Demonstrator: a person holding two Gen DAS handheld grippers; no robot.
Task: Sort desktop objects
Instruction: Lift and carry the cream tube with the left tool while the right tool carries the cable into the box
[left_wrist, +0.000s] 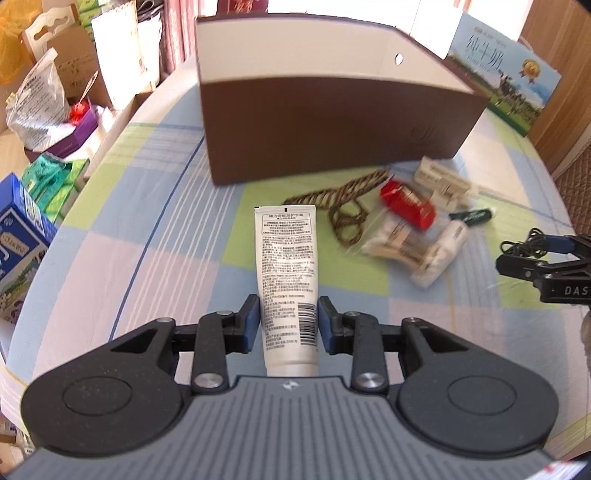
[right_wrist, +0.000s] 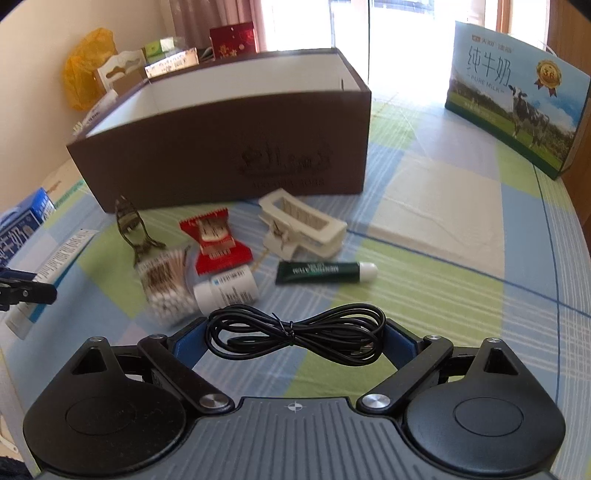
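My left gripper (left_wrist: 288, 319) is shut on a white hand-cream tube (left_wrist: 286, 258) that points toward the open brown box (left_wrist: 332, 122). My right gripper (right_wrist: 295, 338) holds a coiled black cable (right_wrist: 295, 334) between its blue pads. On the checked tablecloth before the box lie a red candy wrapper (right_wrist: 216, 243), a cotton-swab packet (right_wrist: 166, 288), a white bottle (right_wrist: 229, 288), a dark green tube (right_wrist: 325, 273), a cream hair clip (right_wrist: 303, 227) and a patterned claw clip (right_wrist: 133, 229). The right gripper also shows at the right edge of the left wrist view (left_wrist: 546, 258).
A milk carton box (right_wrist: 517, 96) stands at the back right of the table. A blue milk box (left_wrist: 18, 243), bags and cartons crowd the floor left of the table edge (left_wrist: 110, 147). A white folded cloth (right_wrist: 436, 206) lies right of the brown box.
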